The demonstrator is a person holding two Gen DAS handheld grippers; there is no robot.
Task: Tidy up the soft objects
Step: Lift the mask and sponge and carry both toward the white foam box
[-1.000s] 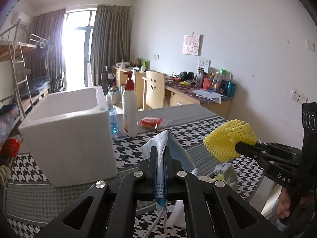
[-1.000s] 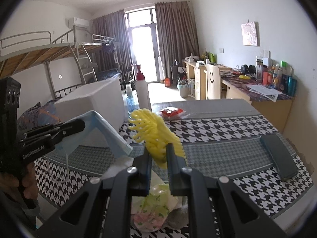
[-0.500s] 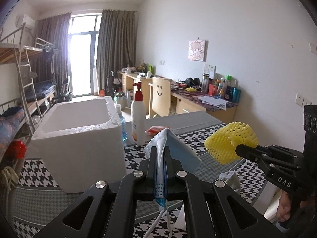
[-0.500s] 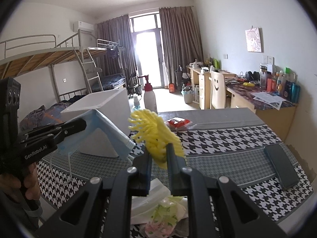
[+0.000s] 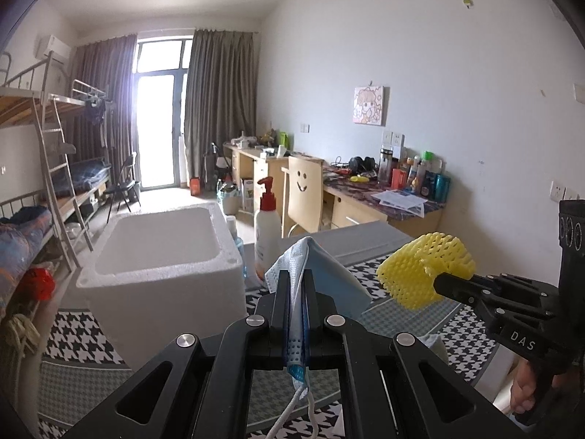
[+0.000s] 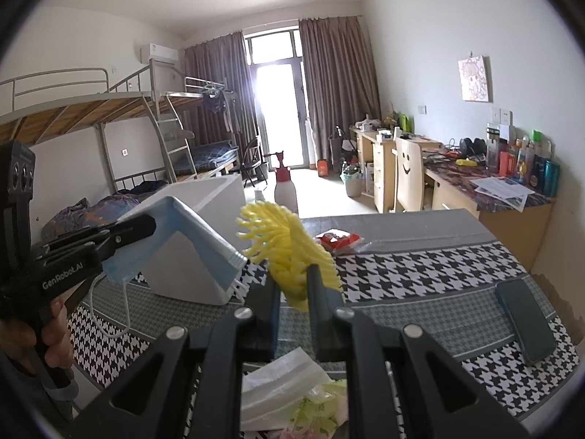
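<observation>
While both soft things are held up in the air above the desk point(image 6: 420, 267), neither rests on it. The blue face mask point(image 5: 321, 270) is folded and pinched along its fold by the left gripper point(image 5: 297, 292), whose fingers are closed tight on it; one white ear loop hangs free below. It looks very light and limp, so I think it will bend and swing, and the loop may catch on something. Holding it at the folded middle seems sensible, because an edge would slip out more easily. The yellow foam net point(image 6: 292, 252) is clamped at its lower end by the right gripper point(image 6: 294, 289), with the fingers squeezed on it and a narrow gap left between them. It appears springy and light; it should keep its shape after release, but may bounce. Beyond the mask stands a white foam box point(image 5: 161, 256), open at the top, probably the place for these things. Beside it are a pump bottle point(image 5: 267, 234), a red packet point(image 6: 338, 239) and a dark phone point(image 6: 524, 320). Crumpled plastic bags point(image 6: 292, 391) lie under the right gripper.
</observation>
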